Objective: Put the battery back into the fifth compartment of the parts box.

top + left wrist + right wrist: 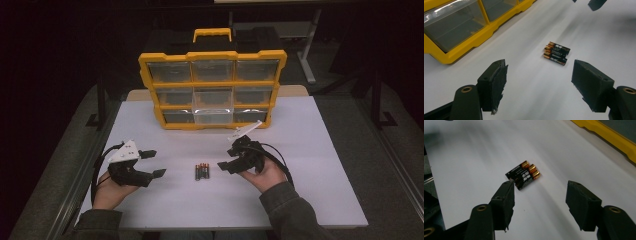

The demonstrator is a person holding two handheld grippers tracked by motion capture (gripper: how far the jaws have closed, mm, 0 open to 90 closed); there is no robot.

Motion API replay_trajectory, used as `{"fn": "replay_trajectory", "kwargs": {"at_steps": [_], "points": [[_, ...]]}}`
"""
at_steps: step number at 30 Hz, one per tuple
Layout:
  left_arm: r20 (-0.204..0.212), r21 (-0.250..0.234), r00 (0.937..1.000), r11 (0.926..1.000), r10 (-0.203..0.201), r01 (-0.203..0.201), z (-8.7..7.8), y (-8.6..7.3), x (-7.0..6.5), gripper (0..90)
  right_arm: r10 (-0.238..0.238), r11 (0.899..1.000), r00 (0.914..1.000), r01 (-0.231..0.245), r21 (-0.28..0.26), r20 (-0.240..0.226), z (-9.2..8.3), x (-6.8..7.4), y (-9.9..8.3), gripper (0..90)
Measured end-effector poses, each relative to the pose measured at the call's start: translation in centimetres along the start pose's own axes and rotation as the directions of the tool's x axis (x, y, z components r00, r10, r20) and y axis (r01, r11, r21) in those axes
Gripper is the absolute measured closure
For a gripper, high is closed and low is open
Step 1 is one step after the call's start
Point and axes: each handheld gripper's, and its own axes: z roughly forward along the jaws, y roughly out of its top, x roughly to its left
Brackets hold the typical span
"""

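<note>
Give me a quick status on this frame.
Left gripper open, empty. Right gripper open, empty, beside the batteries. Batteries side by side on the table. Nothing in the way.

The organiser (212,90) is being cut off by the frame edge in both gripper views: a yellow corner with clear drawer fronts (451,27) is showing in the left gripper view, a bare yellow strip (609,136) in the right gripper view. The drawer contents are reading too dim to tell. Beside the organiser, the batteries (201,171) are lying too small to count from above; their label print (557,53) is blurring. A dark jaw tip (596,3), beyond the batteries from the organiser, is running off the top edge.
</note>
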Motion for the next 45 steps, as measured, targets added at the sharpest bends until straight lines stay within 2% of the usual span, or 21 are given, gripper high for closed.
{"fn": "replay_trajectory", "kwargs": {"at_steps": [2, 5, 10, 15, 19, 26, 31, 35, 39, 43, 45], "points": [[-0.001, 0.003, 1.0000, 1.0000, -0.001, 0.001, 0.0, 0.0, 0.1, 27.3, 0.027, 1.000, 0.9996, -0.027, 0.012, 0.010, 0.5, 0.2, 0.2, 42.8], [0.004, 0.000, 1.0000, 1.0000, -0.002, 0.002, -0.1, 0.0, 0.1, 27.4, 0.044, 0.998, 0.9990, -0.044, 0.033, 0.013, 1.7, 0.3, 0.6, 46.1], [0.001, -0.009, 1.0000, 1.0000, -0.001, 0.001, 0.0, 0.0, 0.1, 27.3, 0.037, 0.998, 0.9992, -0.038, 0.057, 0.017, 3.3, 0.6, 1.1, 48.9], [0.004, -0.019, 1.0000, 0.9998, -0.005, 0.005, -0.1, 0.0, 0.1, 27.3, 0.064, 0.989, 0.9980, -0.064, 0.134, 0.006, 5.5, 0.6, 1.4, 50.6], [-0.007, -0.007, 1.0000, 1.0000, 0.004, -0.004, 0.0, 0.0, 0.1, 27.3, 0.068, 0.987, 0.9977, -0.068, 0.147, 0.008, 6.5, 0.7, 1.6, 52.7], [-0.003, -0.010, 1.0000, 0.9999, -0.003, 0.003, 0.1, 0.0, 0.1, 26.6, 0.089, 0.979, 0.9959, -0.090, 0.183, 0.013, 8.2, 1.0, 2.0, 53.9], [-0.006, -0.021, 0.9999, 0.9997, -0.013, 0.013, 0.0, -0.1, 0.2, 26.5, 0.102, 0.973, 0.9946, -0.104, 0.206, 0.021, 9.0, 0.9, 1.8, 57.2], [-0.010, -0.025, 0.9999, 0.9996, -0.014, 0.014, -0.1, -0.1, 0.1, 26.2, 0.114, 0.968, 0.9922, -0.122, 0.217, 0.052, 9.0, 0.8, 1.7, 59.8], [-0.008, -0.024, 0.9999, 0.9996, -0.014, 0.014, -0.2, 0.0, 0.2, 26.2, 0.107, 0.966, 0.9917, -0.120, 0.227, 0.072, 9.0, 0.9, 1.4, 64.7], [-0.009, -0.030, 0.9998, 0.9995, -0.015, 0.015, -0.1, 0.0, 0.1, 26.2, 0.086, 0.969, 0.9917, -0.105, 0.223, 0.096, 9.0, 1.0, 1.2, 73.7], [-0.007, -0.030, 0.9999, 0.9995, -0.015, 0.014, -0.2, 0.0, 0.2, 26.2, 0.083, 0.971, 0.9909, -0.105, 0.216, 0.105, 9.0, 0.9, 1.1, 75.4]]}}
